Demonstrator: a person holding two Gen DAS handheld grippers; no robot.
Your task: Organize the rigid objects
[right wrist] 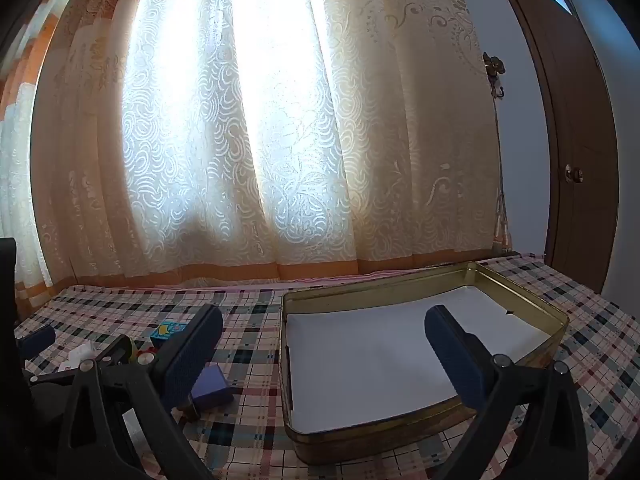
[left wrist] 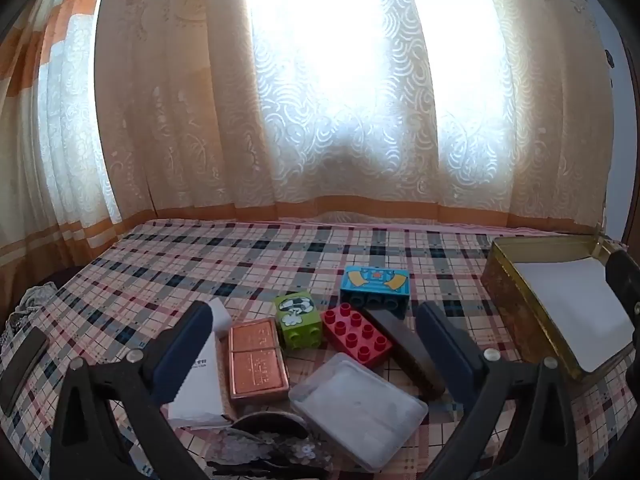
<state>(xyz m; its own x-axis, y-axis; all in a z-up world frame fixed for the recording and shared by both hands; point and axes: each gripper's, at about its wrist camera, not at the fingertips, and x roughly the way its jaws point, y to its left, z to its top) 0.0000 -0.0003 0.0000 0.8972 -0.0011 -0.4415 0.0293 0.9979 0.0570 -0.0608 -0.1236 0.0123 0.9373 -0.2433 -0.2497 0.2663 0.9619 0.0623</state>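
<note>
Between the spread fingers of my left tool (left wrist: 314,344) lies the whole clutter on the plaid-covered bench (left wrist: 248,252): a copper-coloured case (left wrist: 258,360), a green block (left wrist: 298,318), a red studded brick (left wrist: 356,336), a blue printed brick (left wrist: 374,290), a dark bar (left wrist: 404,346) and a clear plastic box (left wrist: 358,404) nearest me. Both of my tools are wide open and hold nothing. My right tool (right wrist: 324,348) hangs over the gold tin (right wrist: 400,284), paper-lined and with nothing in it yet (as far as I can see), which sits off to the right of the pile.

So the left hand is plainly the nearer one for picking. I judge the red brick the easy first grab: its long axis runs diagonally, away to the left and toward me on the right, so I'd turn the wrist to close across its short sides. From there the carry goes rightward to the tin.
</note>
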